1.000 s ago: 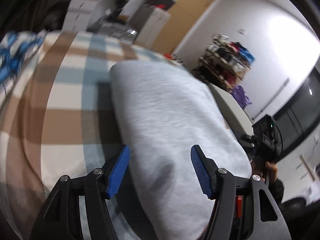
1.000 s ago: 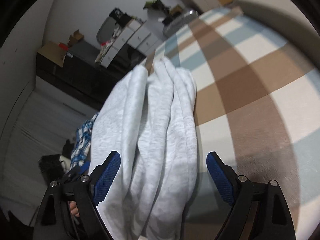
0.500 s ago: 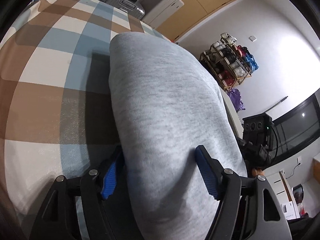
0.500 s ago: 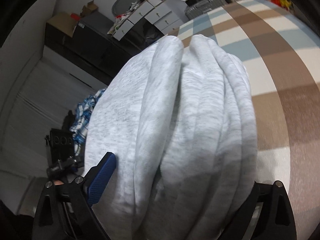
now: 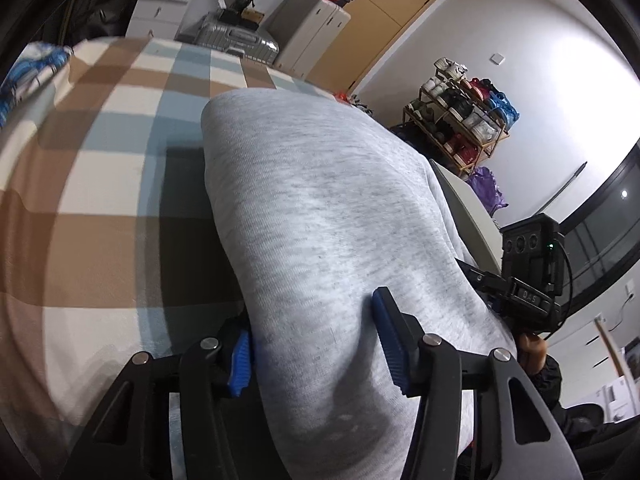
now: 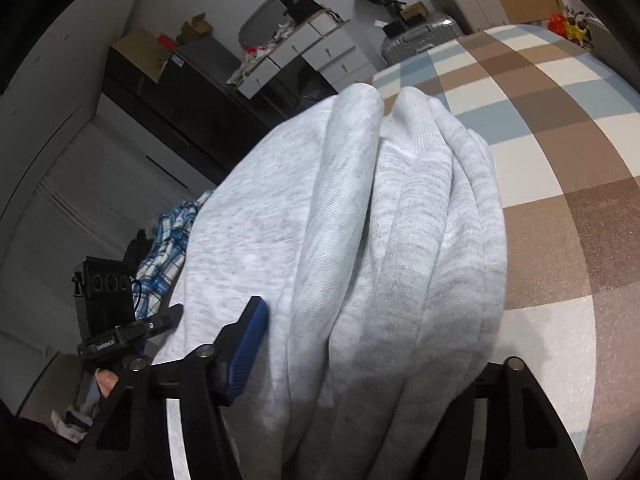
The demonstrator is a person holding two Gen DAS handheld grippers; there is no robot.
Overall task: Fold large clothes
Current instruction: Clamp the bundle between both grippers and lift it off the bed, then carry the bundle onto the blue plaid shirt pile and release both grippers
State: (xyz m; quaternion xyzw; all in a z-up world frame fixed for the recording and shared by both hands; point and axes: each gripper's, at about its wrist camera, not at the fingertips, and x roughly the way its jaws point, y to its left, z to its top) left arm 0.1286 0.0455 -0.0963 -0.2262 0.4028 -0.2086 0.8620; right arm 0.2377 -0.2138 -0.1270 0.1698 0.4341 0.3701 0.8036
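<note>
I have the folded grey garment (image 5: 328,240) between both sets of tongs. It lies as a thick bundle on the checked bed cover (image 5: 92,168), its far end reaching toward the far edge of the bed.

My left tongs (image 5: 316,348) are closing at about half their spread. The blue pads (image 5: 390,344) dent the smooth folded side of the bundle, one pad pressing in from each side, so the cloth is pinched there.

My right tongs (image 6: 360,356) are closing too, also around mid-width. From this end I see the stacked layers of the garment (image 6: 392,240) bulging up between the fingers. The left blue pad (image 6: 246,354) lies against the outer layer; the other pad is buried under cloth, so I cannot see how it sits.

A blue plaid cloth (image 6: 166,248) lies beyond the bundle near the bed's edge.
</note>
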